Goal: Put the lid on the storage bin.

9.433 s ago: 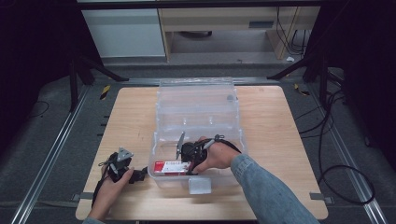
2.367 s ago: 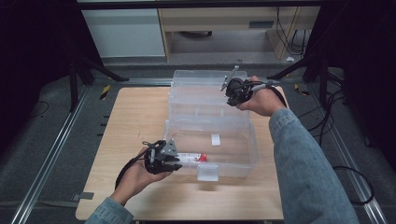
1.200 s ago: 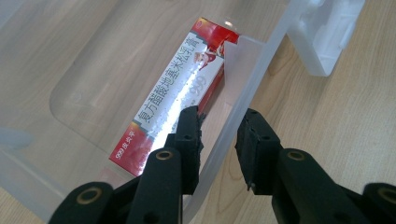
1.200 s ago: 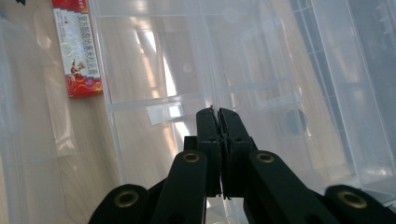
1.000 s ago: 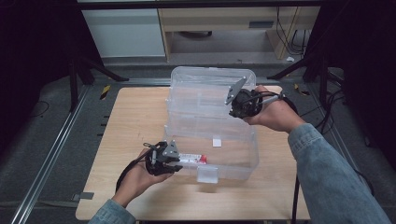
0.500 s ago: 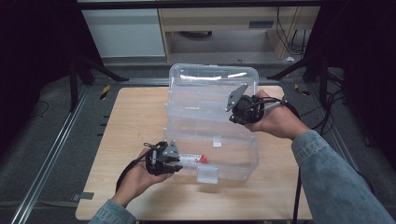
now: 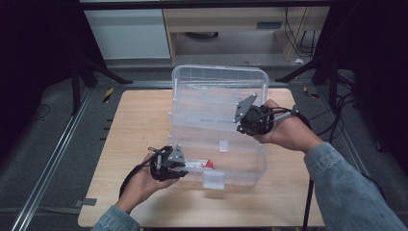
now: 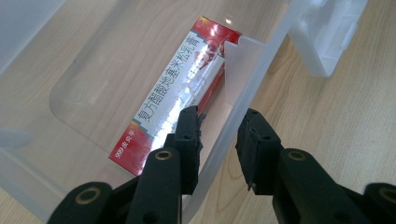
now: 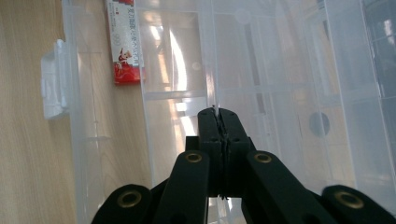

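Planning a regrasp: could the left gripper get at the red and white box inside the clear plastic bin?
Probably not yet: the left gripper straddles the bin's front wall, and the red and white box lies behind it, with the lid half raised overhead.

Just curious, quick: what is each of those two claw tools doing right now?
Left gripper: jaws astride the clear box's front wall, apparently gripping it.
Right gripper: jaws shut on the lid's edge.
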`<move>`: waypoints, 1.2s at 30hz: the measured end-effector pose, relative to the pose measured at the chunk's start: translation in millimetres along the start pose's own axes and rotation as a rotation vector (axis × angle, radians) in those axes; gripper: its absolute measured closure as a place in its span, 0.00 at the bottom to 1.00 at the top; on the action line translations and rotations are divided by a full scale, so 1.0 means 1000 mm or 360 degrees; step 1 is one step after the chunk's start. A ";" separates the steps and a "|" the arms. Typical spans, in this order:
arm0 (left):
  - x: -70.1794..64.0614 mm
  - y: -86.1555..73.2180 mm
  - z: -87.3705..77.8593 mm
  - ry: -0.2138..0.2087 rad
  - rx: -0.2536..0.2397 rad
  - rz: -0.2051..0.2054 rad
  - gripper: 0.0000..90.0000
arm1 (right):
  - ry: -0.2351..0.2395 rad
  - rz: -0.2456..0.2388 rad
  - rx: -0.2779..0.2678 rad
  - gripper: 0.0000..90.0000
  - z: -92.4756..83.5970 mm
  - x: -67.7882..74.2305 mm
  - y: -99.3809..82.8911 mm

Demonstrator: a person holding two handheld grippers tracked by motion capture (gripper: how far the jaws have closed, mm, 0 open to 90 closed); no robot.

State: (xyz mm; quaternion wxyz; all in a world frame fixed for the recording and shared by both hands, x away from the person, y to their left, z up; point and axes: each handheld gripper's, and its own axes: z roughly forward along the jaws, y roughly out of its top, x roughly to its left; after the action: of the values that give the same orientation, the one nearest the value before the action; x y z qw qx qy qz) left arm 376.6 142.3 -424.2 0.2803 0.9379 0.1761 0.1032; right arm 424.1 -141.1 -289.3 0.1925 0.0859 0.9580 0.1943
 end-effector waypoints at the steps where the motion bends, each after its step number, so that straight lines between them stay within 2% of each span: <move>1: 0.000 0.000 0.000 0.0001 -0.0004 0.0002 0.78 | 0.0001 0.0001 -0.0002 1.00 0.000 0.001 -0.001; 14: -0.001 0.000 0.000 0.0010 -0.0007 -0.0001 0.77 | 0.0042 0.0002 -0.0027 1.00 -0.001 0.011 -0.007; 15: -0.001 0.000 0.001 -0.0005 -0.0008 -0.0004 0.77 | 0.0042 -0.0004 -0.0029 1.00 -0.001 0.012 -0.008; 23: -0.001 0.000 0.000 0.0017 -0.0004 -0.0003 0.77 | 0.0056 -0.0014 -0.0030 0.99 0.000 0.018 -0.009; 29: -0.002 0.000 0.000 0.0019 -0.0004 -0.0002 0.77 | 0.0059 0.0000 -0.0026 0.98 0.003 0.018 -0.009; 36: -0.004 0.001 0.001 0.0034 -0.0014 -0.0014 0.77 | 0.0062 -0.0028 -0.0038 0.98 0.003 0.015 -0.011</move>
State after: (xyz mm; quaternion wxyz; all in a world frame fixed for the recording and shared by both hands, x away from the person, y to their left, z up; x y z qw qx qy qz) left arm 373.9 139.3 -425.0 0.2831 0.9348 0.1827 0.1127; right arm 410.3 -146.0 -301.4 0.1765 0.0713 0.9600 0.2055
